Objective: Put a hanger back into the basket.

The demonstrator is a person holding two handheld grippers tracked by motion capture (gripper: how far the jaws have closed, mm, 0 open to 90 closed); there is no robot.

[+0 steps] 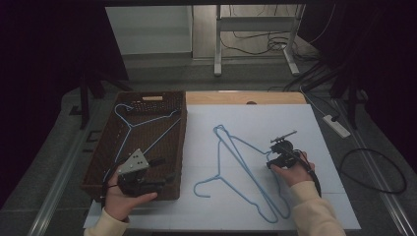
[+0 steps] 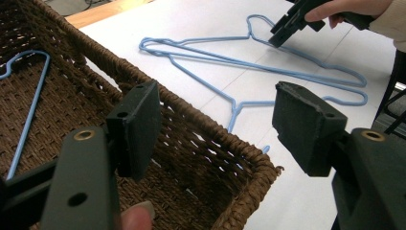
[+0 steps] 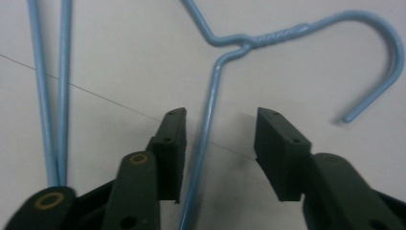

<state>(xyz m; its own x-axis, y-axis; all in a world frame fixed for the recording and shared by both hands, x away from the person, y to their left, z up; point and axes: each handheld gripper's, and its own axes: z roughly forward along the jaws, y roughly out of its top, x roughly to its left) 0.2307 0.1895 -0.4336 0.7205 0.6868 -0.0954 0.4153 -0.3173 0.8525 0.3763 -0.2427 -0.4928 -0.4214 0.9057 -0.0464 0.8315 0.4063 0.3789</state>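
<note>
Two blue wire hangers (image 1: 241, 167) lie flat on the white table top (image 1: 324, 196), overlapping, well right of the basket (image 1: 109, 162). Their long bottom wires run slantwise from near the far middle of the table toward the near right corner; one hook (image 1: 200, 189) curls at the near left end, pointing back toward the person's side.

Right gripper (image 1: 276, 156), held in the right hand (image 1: 294, 172), sits at the right side of the hangers. In the right gripper view its jaws stand parted, one hanger wire (image 3: 203, 143) running lengthwise between them, the pads not pressing on it. Hook (image 3: 378, 62) curves off to the upper right there.

Left gripper (image 2: 215, 129), held in the left hand (image 1: 125, 199), hangs over the near right corner of the brown wicker basket, jaws wide apart, nothing between them.

A third blue hanger (image 1: 137, 130) lies inside the basket, hook toward the far left corner.
</note>
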